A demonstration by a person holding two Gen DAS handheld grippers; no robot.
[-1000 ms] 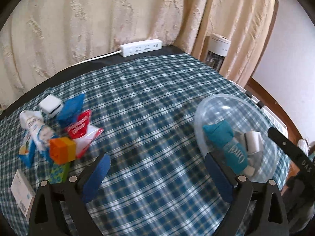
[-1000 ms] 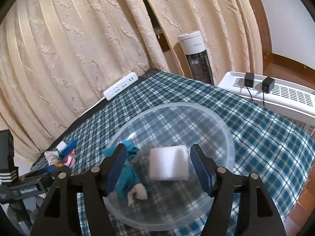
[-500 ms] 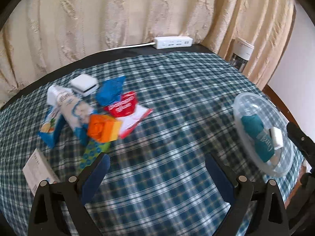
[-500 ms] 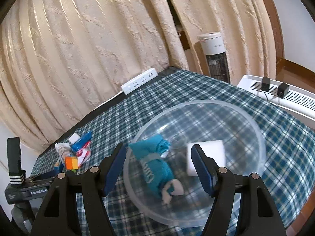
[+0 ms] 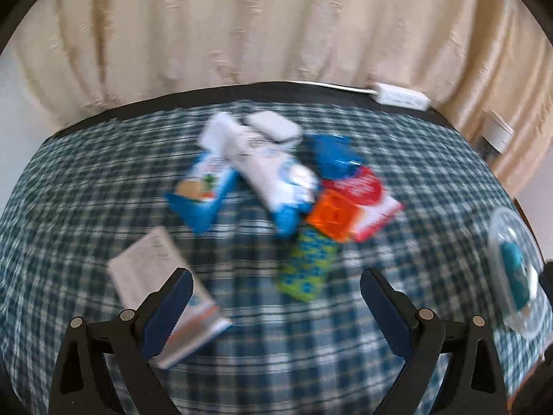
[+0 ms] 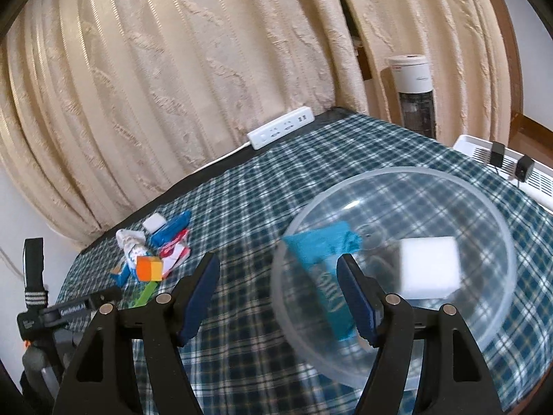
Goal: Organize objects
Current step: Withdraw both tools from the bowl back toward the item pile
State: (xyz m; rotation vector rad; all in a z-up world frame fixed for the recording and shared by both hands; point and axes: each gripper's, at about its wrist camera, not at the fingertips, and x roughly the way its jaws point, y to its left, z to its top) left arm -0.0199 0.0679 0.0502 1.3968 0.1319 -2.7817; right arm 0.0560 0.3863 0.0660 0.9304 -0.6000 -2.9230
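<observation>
A pile of small things lies mid-table in the blurred left wrist view: an orange cube (image 5: 330, 214), a green patterned packet (image 5: 307, 263), a red packet (image 5: 359, 186), blue packets (image 5: 333, 155), a white pouch (image 5: 273, 173) and a white case (image 5: 271, 126). A white card box (image 5: 152, 269) lies by the left finger. My left gripper (image 5: 274, 283) is open and empty just short of the pile. My right gripper (image 6: 278, 269) is opening with nothing between its jaws, at the left rim of the clear bowl (image 6: 397, 173). Inside the bowl are a teal packet (image 6: 321, 252) and a white block (image 6: 428, 266).
A white power strip (image 6: 281, 131) lies at the table's far edge before beige curtains. A white tower appliance (image 6: 413, 93) and a low white unit (image 6: 504, 162) stand beyond the table's right side. Checked cloth (image 6: 259, 200) covers the table between pile and bowl.
The left gripper swung left, so the pile now sits ahead of it and the bowl at the right edge. The right gripper drew back leftward from the bowl, its jaws wider.
</observation>
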